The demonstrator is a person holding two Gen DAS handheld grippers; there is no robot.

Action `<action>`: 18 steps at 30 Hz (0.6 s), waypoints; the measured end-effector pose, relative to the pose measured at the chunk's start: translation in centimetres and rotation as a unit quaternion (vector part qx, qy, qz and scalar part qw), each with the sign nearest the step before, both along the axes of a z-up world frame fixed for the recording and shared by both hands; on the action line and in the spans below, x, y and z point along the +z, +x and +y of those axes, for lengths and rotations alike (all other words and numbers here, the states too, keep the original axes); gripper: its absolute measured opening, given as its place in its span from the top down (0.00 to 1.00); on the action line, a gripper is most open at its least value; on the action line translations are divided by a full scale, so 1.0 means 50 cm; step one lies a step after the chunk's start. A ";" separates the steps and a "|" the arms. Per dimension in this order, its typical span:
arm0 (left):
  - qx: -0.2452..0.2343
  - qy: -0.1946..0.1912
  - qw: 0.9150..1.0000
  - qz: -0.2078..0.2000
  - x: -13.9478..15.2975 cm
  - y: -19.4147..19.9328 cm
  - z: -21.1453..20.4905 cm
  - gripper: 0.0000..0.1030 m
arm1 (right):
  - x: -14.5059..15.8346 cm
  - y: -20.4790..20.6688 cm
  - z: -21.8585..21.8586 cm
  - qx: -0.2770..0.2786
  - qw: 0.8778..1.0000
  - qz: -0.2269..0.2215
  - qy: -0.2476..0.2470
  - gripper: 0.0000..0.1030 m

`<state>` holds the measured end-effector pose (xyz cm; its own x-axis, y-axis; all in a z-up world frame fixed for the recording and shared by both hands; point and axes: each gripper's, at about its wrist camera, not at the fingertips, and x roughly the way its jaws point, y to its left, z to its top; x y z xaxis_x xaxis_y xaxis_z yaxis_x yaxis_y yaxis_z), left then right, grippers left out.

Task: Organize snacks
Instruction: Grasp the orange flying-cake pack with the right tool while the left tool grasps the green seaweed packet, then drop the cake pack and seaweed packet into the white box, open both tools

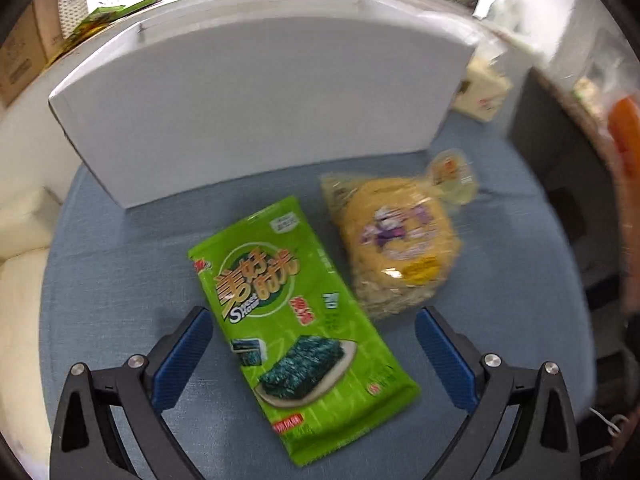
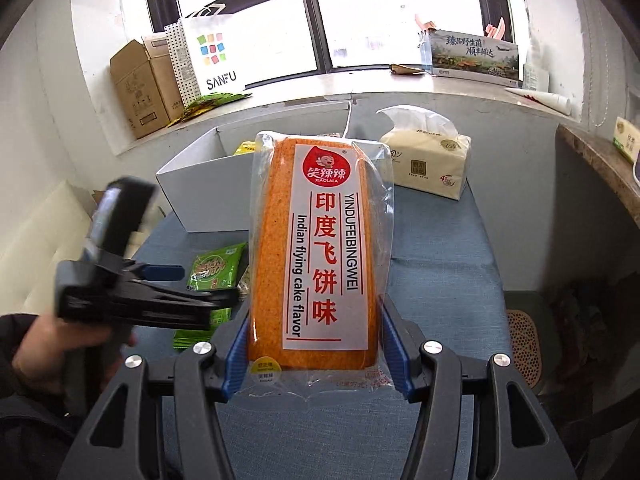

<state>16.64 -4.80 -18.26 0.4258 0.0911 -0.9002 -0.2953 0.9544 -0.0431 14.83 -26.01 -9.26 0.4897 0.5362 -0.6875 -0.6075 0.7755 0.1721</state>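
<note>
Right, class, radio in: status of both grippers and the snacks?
Right gripper shut on orange clear-wrapped flying-cake packet. Left gripper open above green seaweed packet. Yellow cracker bag lies beside it. White cardboard box unobstructed.

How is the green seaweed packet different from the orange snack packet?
The green seaweed packet lies flat on the blue cloth; the orange snack packet is lifted up, clamped in the right hand-held gripper. The green one is opaque with a seaweed picture; the orange one has clear wrap showing the orange slab inside. Nothing grips the green packet: the left hand-held gripper is open above it. Both are sealed, long, flat packets.
</note>
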 end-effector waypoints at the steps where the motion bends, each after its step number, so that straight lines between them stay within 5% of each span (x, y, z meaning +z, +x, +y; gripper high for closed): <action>1: 0.011 0.007 1.000 0.009 -0.010 0.001 0.002 0.00 | -0.001 0.001 0.002 0.001 1.000 0.001 0.002 0.40; 5: 0.023 0.015 0.999 0.017 -0.029 -0.013 0.018 0.01 | -0.007 -0.002 0.009 0.004 1.000 0.001 0.000 0.40; 6: 0.008 0.017 1.000 0.013 -0.027 -0.018 0.017 0.07 | -0.010 -0.003 0.011 0.007 1.000 0.004 0.000 0.40; 7: -0.005 0.021 1.000 -0.001 -0.017 -0.026 0.018 0.30 | -0.013 -0.004 0.013 0.009 1.000 0.006 -0.001 0.40; 9: -0.014 0.013 1.000 -0.008 -0.008 -0.042 0.030 0.31 | -0.017 -0.008 0.020 0.014 1.000 0.010 0.001 0.40; 10: -0.020 0.006 1.000 -0.013 -0.006 -0.052 0.040 0.41 | -0.018 -0.011 0.023 0.016 1.000 0.011 0.002 0.40; 18: -0.040 -0.010 0.991 -0.130 0.102 -0.188 0.125 0.43 | -0.023 -0.024 0.063 0.041 0.999 0.016 0.005 0.40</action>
<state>7.22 1.46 -13.15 0.6491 0.0310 -0.7601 -0.1949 0.9726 -0.1268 13.63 -22.85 -10.43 0.4225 0.5806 -0.6960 -0.6625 0.7219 0.2000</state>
